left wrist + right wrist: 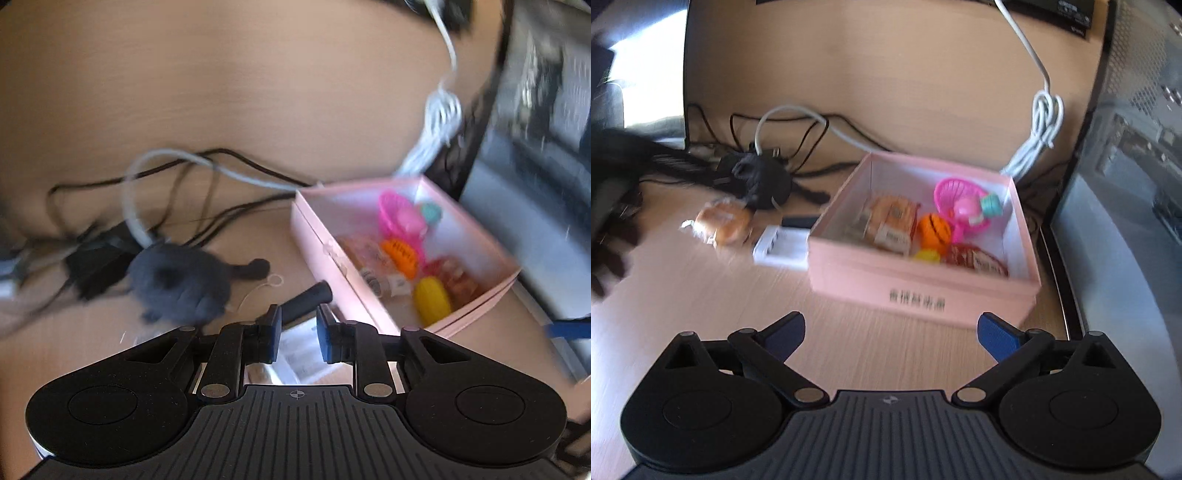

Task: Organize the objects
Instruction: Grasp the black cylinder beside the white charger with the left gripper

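A pink box [916, 291] stands on the wooden desk and holds a pink toy basket [955, 201], an orange ball [934, 229], a yellow toy [432, 301] and snack packets [890, 218]. Left of it lie a wrapped bun [722, 221], a white battery charger [783, 245] and a black stick [306, 299]. My left gripper [298, 325] hovers over the white charger [299, 354] beside the box [314, 236], jaws a narrow gap apart with nothing between them. My right gripper [890, 332] stands wide open and empty, just in front of the box's front wall.
A dark fluffy thing [177, 284] and tangled black cables [166, 173] lie at the back left. A bundled white cable [1041, 125] hangs behind the box. A computer case [1126, 184] walls off the right. A blurred dark shape [609, 221] fills the left edge.
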`<state>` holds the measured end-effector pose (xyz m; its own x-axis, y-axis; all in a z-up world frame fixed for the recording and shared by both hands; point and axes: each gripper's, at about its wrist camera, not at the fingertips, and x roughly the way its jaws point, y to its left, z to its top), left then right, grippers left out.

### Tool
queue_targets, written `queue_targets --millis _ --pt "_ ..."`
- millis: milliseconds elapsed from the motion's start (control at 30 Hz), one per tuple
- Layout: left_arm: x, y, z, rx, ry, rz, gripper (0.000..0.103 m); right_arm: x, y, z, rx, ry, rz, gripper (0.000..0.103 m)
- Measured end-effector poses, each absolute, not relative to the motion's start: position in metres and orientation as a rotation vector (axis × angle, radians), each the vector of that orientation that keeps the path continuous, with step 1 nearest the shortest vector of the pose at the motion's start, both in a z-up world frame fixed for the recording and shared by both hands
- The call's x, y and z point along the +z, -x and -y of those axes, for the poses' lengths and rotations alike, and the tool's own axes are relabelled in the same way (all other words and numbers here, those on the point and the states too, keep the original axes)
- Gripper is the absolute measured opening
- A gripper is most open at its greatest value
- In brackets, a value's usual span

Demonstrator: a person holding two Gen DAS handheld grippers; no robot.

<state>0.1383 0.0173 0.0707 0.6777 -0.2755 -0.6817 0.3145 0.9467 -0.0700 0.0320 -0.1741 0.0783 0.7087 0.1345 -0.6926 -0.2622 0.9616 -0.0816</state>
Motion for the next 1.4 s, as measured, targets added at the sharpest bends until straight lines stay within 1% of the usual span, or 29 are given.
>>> queue_targets --millis 200,233,267,300,367,533,733,767,800,867,967,1133,1400 --pt "0.035 -0.184 -0.004 -0.341 -0.127 -0.85 0.025 0.071 0.001 0.178 0.194 0.205 -0.784 0.101" --pt "0.032 -0.186 -0.004 -0.336 -0.135 -0.842 0.027 0.07 0.006 0.18 0.19 0.204 -0.79 0.101" --pt "0.03 -0.189 -0.003 -0.339 -0.141 -0.835 0.031 0.068 0.009 0.182 0.186 0.2 -0.797 0.101" --pt "0.027 -0.191 -0.002 -0.348 -0.147 -0.834 0.037 0.067 0.012 0.185 0.179 0.194 -0.805 0.101" --pt "0.023 -0.194 0.001 -0.368 -0.167 -0.841 0.042 0.062 0.014 0.19 0.161 0.18 -0.822 0.101" --pt "0.015 -0.209 0.007 -0.378 -0.254 -0.844 0.045 0.056 0.013 0.197 0.131 0.158 -0.858 0.101" --pt "0.017 -0.223 0.007 -0.398 -0.201 -0.885 0.035 0.055 0.015 0.192 0.135 0.176 -0.865 0.101" --pt "0.019 -0.223 0.006 -0.392 -0.187 -0.902 0.031 0.055 0.015 0.191 0.136 0.176 -0.869 0.101" --pt "0.02 -0.222 0.005 -0.386 -0.172 -0.917 0.025 0.054 0.016 0.19 0.137 0.177 -0.872 0.101" --pt "0.021 -0.215 0.001 -0.371 -0.153 -0.935 0.022 0.052 0.019 0.187 0.14 0.179 -0.877 0.101" --pt "0.022 -0.193 -0.007 -0.353 -0.143 -0.947 0.021 0.052 0.021 0.184 0.148 0.177 -0.876 0.101" --pt "0.022 -0.132 -0.025 -0.331 -0.048 -0.953 0.021 0.053 0.02 0.179 0.162 0.167 -0.862 0.101" --pt "0.021 -0.038 -0.066 -0.217 0.239 -0.946 0.021 0.057 0.01 0.149 0.28 0.207 -0.833 0.103"
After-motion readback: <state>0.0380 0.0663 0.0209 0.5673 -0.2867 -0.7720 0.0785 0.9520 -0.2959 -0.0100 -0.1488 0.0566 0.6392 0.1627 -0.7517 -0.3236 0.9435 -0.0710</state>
